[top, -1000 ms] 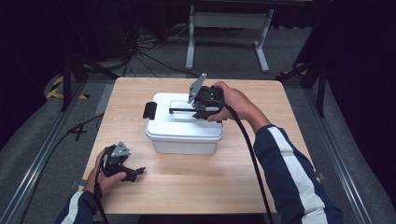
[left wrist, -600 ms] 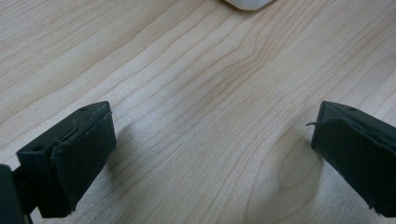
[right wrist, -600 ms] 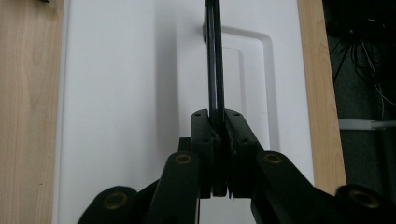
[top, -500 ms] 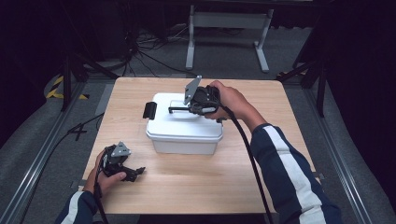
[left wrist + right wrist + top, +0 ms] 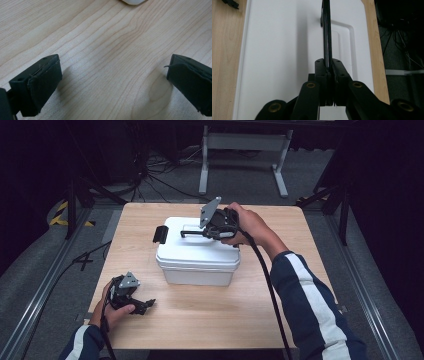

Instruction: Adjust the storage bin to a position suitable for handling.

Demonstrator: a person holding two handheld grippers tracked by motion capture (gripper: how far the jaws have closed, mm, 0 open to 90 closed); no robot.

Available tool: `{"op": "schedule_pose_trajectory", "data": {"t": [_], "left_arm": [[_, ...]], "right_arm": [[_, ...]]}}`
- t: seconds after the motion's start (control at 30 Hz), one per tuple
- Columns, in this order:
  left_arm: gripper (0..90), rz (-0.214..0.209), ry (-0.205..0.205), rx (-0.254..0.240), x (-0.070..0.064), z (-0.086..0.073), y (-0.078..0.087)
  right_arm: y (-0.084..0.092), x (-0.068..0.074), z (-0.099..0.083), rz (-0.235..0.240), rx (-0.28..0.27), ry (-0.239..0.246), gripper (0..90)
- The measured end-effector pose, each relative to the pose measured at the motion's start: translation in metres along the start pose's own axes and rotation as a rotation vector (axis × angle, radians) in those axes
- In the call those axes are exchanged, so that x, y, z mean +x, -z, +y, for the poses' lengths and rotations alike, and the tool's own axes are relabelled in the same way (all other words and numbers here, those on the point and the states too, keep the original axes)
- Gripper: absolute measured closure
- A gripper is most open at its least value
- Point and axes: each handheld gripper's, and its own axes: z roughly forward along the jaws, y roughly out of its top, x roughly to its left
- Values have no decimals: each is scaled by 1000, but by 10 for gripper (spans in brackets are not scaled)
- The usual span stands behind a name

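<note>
White box (image 5: pixel 196 256) sits near the middle of the table (image 5: pixel 280 310), a little toward the far edge. Lid on. A black latch (image 5: pixel 159 234) shows on the box's left end.

Right gripper (image 5: pixel 186 233) lies level over the lid, hand (image 5: pixel 247 226) behind it toward the right edge. In the right gripper view its jaws have just been closing and are now pressed together on the thin black handle (image 5: pixel 326 32) that stands up from the lid's recess. The handle is seen edge-on between the pads, so the grip looks made.

Left gripper (image 5: pixel 147 305) rests near the front-left corner of the table, well apart from the box. Jaws stand wide apart over bare wood in the left gripper view, nothing between them.

Step in hand, as I read it: the handle is taken, the lift not yet begun. The box base is flat on the table.

Next move, by judgement: a straight pull upward on the handle. If the latch is fastened, box and lid will rise together; if it is free, the lid alone may come away. Whether the latch is fastened I cannot tell. The free left gripper could steady the box or work the latch, but it has a fair way to travel first. Watch for the thin handle slipping sideways in the pads.
</note>
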Motion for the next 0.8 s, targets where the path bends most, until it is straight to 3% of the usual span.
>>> {"op": "schedule_pose_trajectory", "data": {"t": [0.37,0.8], "left_arm": [[3,0,-3,1,0,0,0],[3,-2,0,8,0,0,1]], "right_arm": [[20,-1,-8,-29,-10,-5,847],[48,1,-32,-61,-36,-43,846]]}}
